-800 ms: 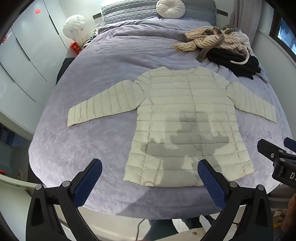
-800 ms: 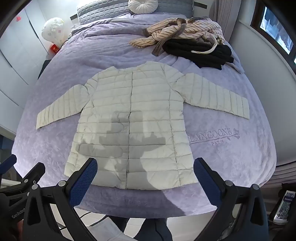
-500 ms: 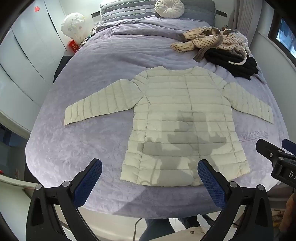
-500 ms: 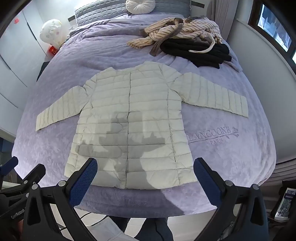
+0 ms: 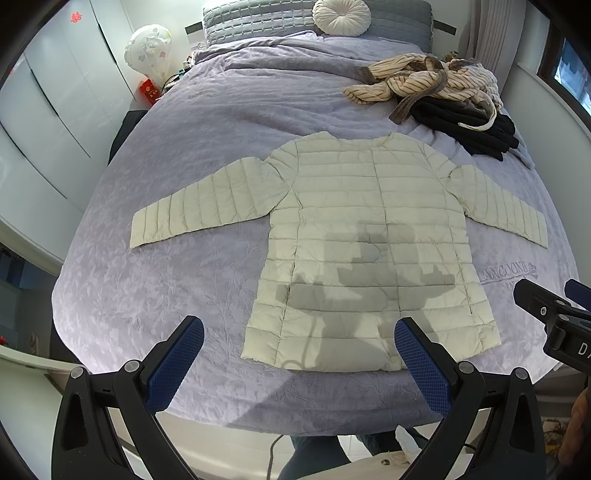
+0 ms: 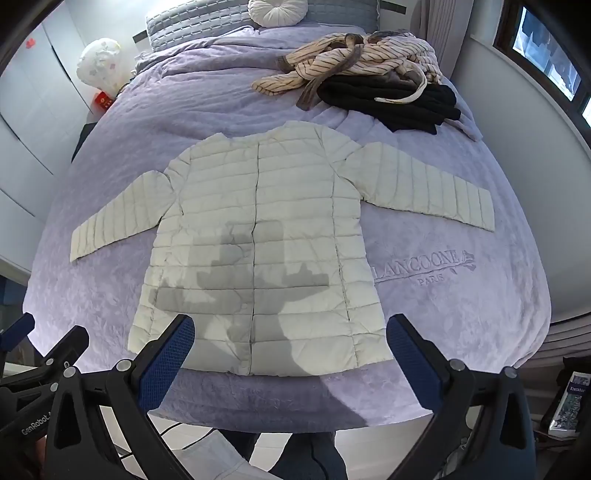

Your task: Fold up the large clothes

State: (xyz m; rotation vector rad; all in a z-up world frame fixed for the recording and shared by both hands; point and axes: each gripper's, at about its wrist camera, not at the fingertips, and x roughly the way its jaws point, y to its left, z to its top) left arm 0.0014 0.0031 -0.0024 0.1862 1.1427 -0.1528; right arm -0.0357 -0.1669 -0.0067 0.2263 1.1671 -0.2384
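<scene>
A cream quilted jacket [image 5: 369, 236] lies flat on the lilac bed cover [image 5: 177, 288], front up, both sleeves spread out to the sides; it also shows in the right wrist view [image 6: 266, 236]. My left gripper [image 5: 299, 365] is open and empty, held above the near bed edge below the jacket's hem. My right gripper [image 6: 291, 360] is open and empty, over the hem at the foot of the bed. The right gripper's body shows at the right edge of the left wrist view [image 5: 554, 321].
A pile of striped and black clothes [image 5: 443, 96] lies at the far right of the bed, also in the right wrist view [image 6: 369, 85]. A round cushion [image 5: 341, 16] rests at the headboard. White wardrobes [image 5: 48, 110] stand left; a window wall is right.
Both grippers have drawn back and risen slightly, so the jacket and bed sit a little farther away. Both stay open and the jacket has not moved.
</scene>
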